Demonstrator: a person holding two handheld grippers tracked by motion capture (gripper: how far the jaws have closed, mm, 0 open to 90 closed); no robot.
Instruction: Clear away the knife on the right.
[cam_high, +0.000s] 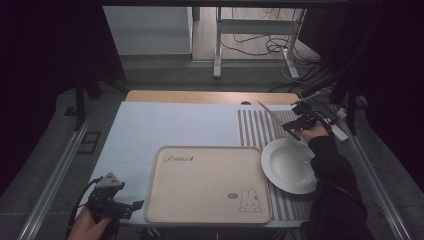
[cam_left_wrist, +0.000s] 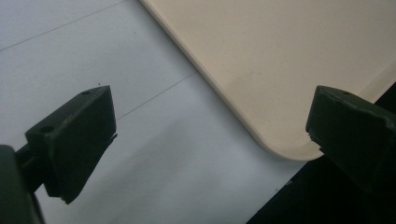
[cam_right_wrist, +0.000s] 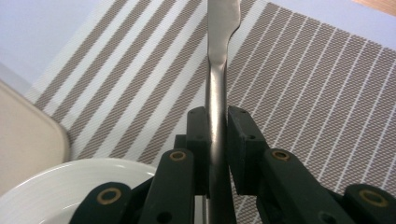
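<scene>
- Knife (cam_right_wrist: 217, 70): clamped in our right gripper (cam_high: 298, 121), held above the striped placemat (cam_high: 260, 127), blade up-left.
- Left gripper (cam_high: 134, 205): jaws apart, empty, at the tray (cam_high: 207, 182) corner.
- We lower the knife flat beside the plate (cam_high: 290, 165), probably.

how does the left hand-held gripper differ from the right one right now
The left hand-held gripper is open and holds nothing; the right hand-held gripper is shut on a silver metal table knife. The left sits by the beige rectangular tray, the right over the striped grey placemat. Both have black jaws.
</scene>
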